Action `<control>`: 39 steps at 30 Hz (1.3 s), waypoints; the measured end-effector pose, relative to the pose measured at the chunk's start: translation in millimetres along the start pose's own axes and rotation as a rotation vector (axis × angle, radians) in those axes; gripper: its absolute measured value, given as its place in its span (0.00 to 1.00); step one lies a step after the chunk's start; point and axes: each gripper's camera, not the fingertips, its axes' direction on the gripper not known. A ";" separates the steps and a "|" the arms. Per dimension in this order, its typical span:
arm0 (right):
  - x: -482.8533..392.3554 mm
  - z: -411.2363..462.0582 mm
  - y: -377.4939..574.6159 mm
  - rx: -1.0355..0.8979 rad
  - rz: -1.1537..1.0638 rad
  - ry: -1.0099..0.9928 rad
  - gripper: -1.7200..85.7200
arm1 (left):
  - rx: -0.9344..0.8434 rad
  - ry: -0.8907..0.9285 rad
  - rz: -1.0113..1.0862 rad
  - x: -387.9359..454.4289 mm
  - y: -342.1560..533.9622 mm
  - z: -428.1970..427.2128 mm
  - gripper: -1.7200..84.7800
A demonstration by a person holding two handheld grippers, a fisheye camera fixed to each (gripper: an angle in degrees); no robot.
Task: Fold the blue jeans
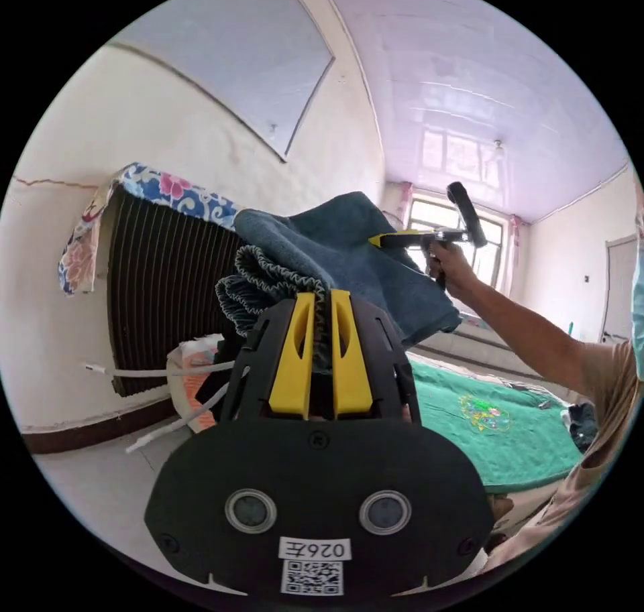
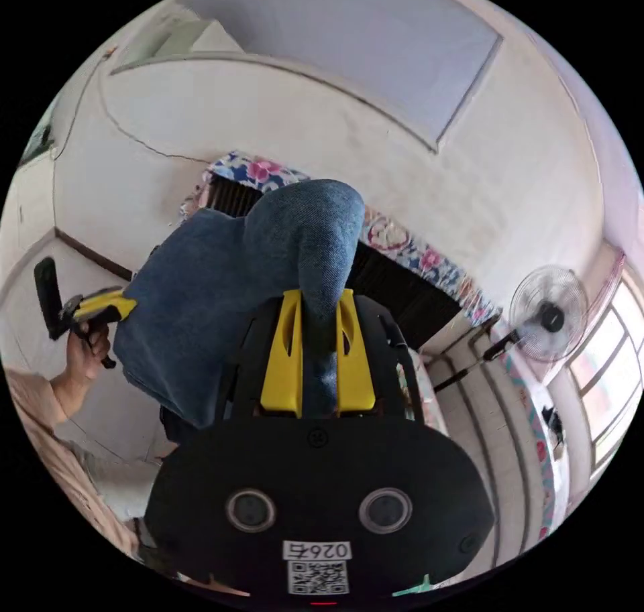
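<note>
Left gripper point(image 1: 320, 334): jaws pinch the jeans' point(image 1: 349, 263) gathered waistband
Right gripper point(image 2: 318, 350): jaws clamp a denim fold
Jeans: held aloft, strung between both grippers, above the green bed cover point(image 1: 496, 431)

- We note the blue jeans point(image 1: 349, 250) held up in the air, well clear of the green-covered bed below; medium-blue denim, faded in places.
- In the left gripper view we see the gathered, ruffled elastic waistband point(image 1: 268, 280) bunched at the near end, with the cloth stretching away as a sagging, draped span.
- In the right gripper view we see the jeans point(image 2: 221, 297) as a doubled fold humped upward, the broad panel hanging slack to one side.
- We cannot tell how the legs lie; they are hidden in the folds.
</note>
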 end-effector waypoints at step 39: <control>43.6 -433.8 441.6 0.245 0.460 0.496 0.01 | 0.089 0.846 0.698 476.8 159.3 -57.8 0.06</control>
